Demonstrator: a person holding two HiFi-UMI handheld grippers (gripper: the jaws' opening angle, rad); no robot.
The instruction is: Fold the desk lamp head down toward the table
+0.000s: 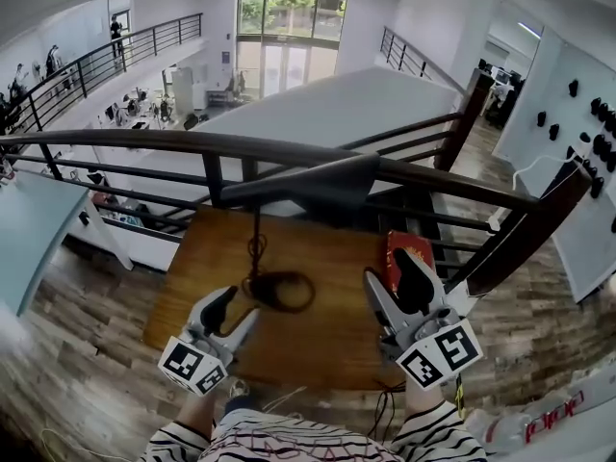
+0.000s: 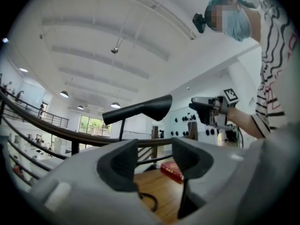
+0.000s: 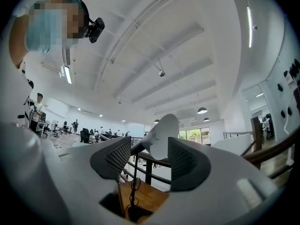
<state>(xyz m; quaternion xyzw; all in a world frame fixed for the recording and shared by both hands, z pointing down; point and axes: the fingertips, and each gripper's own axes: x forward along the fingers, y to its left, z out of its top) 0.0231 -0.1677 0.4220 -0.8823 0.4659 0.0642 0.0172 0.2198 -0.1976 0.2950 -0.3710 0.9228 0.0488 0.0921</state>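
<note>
A black desk lamp stands on the wooden table [image 1: 327, 345]. Its long head [image 1: 318, 183] is raised and roughly level, above a thin stem [image 1: 256, 241] and a round base [image 1: 281, 292]. My left gripper [image 1: 234, 314] hovers open just left of the base, holding nothing. My right gripper [image 1: 395, 282] is open and empty to the right of the base. The left gripper view looks up at the head [image 2: 140, 109] above my open left gripper [image 2: 154, 161]. In the right gripper view the head's pale open end [image 3: 161, 137] shows beyond my open right gripper [image 3: 149, 161], well ahead of it.
A red book [image 1: 404, 253] lies at the table's far right corner. A dark railing [image 1: 289, 152] runs along the table's far side, close behind the lamp, with a drop to the lower floor beyond. The lamp's cable loops around the base.
</note>
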